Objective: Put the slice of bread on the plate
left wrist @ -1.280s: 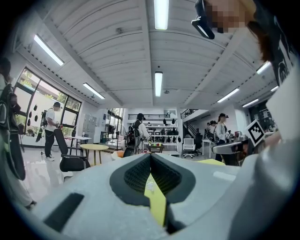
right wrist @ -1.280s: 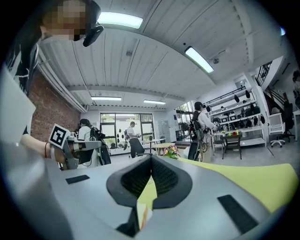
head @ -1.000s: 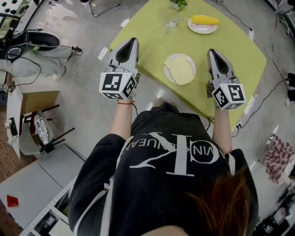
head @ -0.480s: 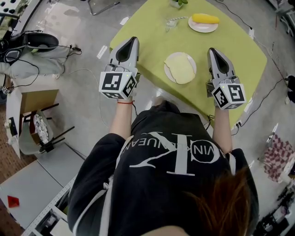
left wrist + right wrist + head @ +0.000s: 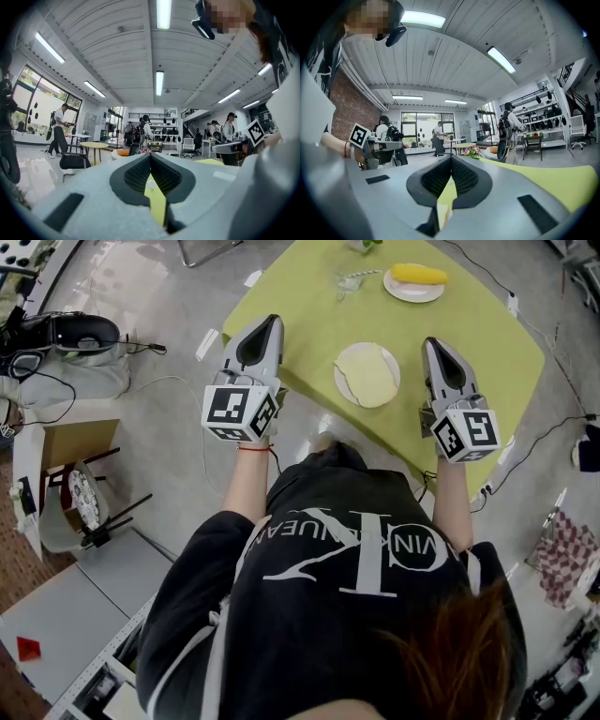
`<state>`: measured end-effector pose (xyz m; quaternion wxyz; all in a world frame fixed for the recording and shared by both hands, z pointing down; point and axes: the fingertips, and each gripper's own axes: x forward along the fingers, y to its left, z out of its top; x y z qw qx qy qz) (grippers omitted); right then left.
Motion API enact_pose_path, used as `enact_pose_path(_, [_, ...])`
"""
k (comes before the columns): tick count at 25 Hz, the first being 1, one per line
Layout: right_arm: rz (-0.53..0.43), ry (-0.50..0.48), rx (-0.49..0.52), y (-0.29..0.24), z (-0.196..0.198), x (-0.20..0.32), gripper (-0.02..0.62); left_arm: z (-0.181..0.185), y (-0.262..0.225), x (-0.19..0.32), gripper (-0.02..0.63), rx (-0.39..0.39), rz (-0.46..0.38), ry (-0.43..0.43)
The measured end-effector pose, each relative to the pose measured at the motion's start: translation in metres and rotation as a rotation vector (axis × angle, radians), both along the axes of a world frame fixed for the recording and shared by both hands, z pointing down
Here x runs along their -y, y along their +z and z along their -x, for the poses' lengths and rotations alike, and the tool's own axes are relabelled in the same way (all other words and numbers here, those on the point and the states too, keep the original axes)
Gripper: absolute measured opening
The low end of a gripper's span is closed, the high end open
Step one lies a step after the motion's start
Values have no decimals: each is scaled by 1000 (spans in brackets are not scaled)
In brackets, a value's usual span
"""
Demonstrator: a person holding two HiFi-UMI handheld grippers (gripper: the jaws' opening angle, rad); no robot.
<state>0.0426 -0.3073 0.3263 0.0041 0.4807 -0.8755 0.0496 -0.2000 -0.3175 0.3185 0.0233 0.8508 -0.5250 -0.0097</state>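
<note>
Near the green surface's (image 5: 309, 329) front edge, a pale, flat slice of bread (image 5: 367, 376) covers most of the white plate (image 5: 341, 390). Left gripper (image 5: 270, 322) and right gripper (image 5: 432, 342) flank it with room between, jaws closed, empty.

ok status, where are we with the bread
Left gripper and right gripper shut, empty. Bread lies on the plate between them. Nothing blocking.

Slice of bread (image 5: 367, 376) lies on plate (image 5: 390, 354), near your edge of worktop (image 5: 309, 315). Your left hand-held gripper (image 5: 270, 322) sits left of plate, right hand-held gripper (image 5: 432, 343) right. Second plate (image 5: 398, 292) lies farther back.
</note>
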Motion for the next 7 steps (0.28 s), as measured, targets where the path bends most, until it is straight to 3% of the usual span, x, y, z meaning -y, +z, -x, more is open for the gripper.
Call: enact_pose_path(7, [14,-3,1,9,0,-1,2,0,6,-1,11,4,6,-4])
